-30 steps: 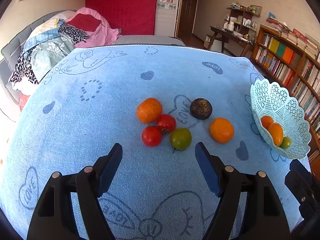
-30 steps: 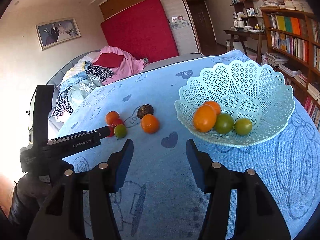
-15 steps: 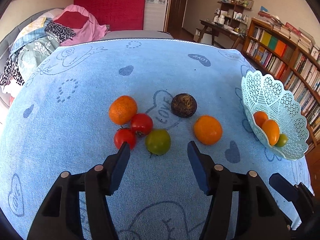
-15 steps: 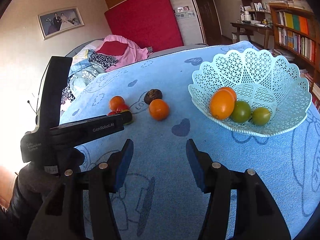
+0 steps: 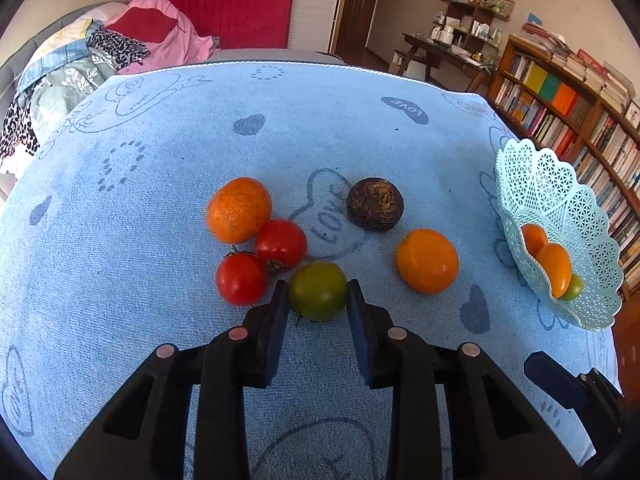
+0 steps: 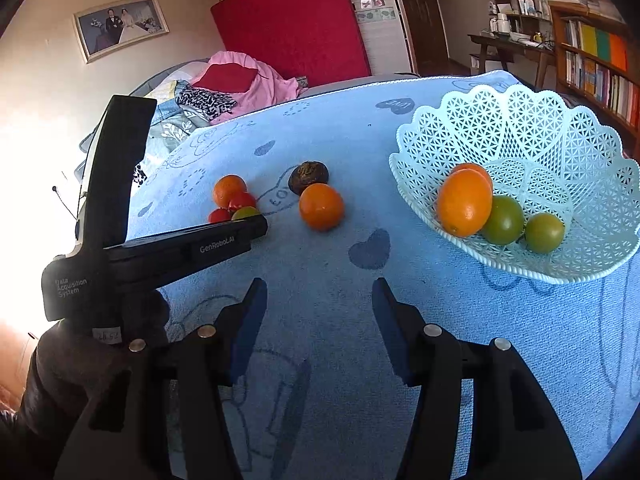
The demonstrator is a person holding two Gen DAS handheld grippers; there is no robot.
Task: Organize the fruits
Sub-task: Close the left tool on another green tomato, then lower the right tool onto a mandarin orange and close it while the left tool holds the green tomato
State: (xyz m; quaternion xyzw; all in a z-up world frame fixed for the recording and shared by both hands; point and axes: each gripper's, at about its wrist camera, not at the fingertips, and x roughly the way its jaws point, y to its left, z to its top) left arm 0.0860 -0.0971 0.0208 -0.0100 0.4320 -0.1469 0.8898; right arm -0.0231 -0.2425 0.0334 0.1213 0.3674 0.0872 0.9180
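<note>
On the blue cloth a green tomato [image 5: 318, 291] sits between the pads of my left gripper [image 5: 318, 285], whose jaws are closing onto it with both pads against its sides. Just left of it lie two red tomatoes [image 5: 281, 243] and an orange [image 5: 239, 210]. Further off are a dark brown fruit [image 5: 375, 204] and a second orange [image 5: 427, 261]. The pale lattice basket [image 6: 520, 96] at right holds oranges [image 6: 464, 202] and two green tomatoes [image 6: 502, 220]. My right gripper [image 6: 319, 286] hovers open over bare cloth, short of the basket.
The cloth-covered table [image 5: 120, 320] ends at its far edge [image 5: 280, 62]. A bed piled with clothes [image 5: 120, 40] lies beyond on the left. Bookshelves [image 5: 560, 104] stand to the right, close behind the basket [image 5: 536, 168]. A gloved hand [image 6: 92, 360] holds the left gripper's handle.
My left gripper moved forward and down to the green tomato and its jaws narrowed from wide apart to touching it. The right gripper crept nearer the basket, its opening unchanged.
</note>
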